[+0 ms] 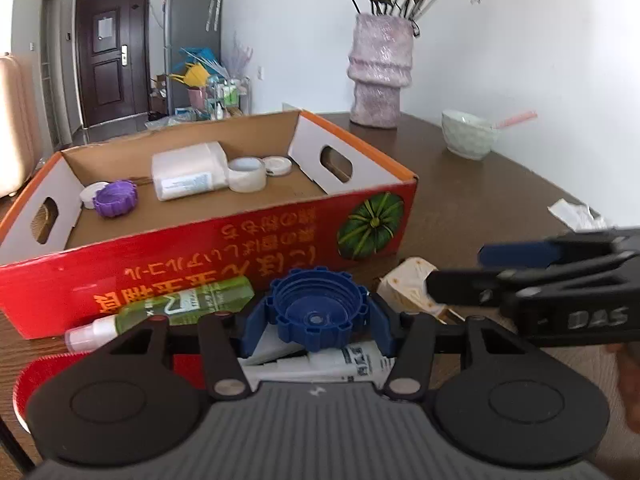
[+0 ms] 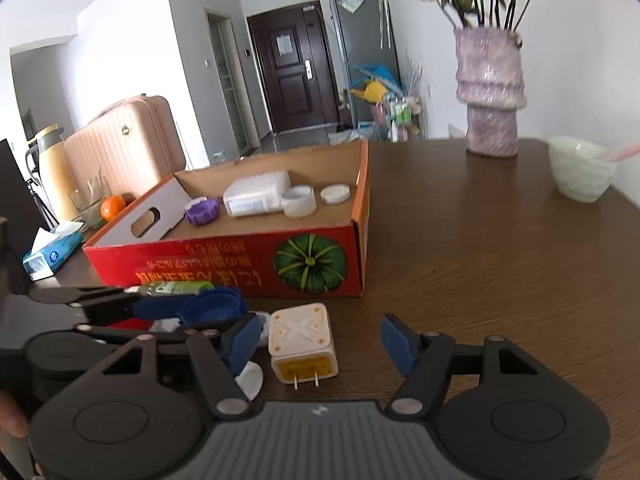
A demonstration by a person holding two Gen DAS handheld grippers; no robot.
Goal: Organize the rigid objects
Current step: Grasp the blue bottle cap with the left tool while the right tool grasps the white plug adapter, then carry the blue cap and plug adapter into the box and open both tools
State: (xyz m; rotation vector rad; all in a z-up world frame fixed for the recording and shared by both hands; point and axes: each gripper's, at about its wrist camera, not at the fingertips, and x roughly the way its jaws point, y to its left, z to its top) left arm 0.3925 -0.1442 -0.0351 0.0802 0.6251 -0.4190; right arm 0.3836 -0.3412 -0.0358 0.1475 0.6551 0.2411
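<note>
Left gripper jaws clamp a blue ridged cap, notched rim, held just before the red box. Right gripper jaws wide around a white plug adapter on the surface.

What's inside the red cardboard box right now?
In the red cardboard box: a purple cap, a white bottle lying down, a tape roll and a white lid. Another white lid sits partly behind the purple cap. The near wall hides the floor strip behind it.
</note>
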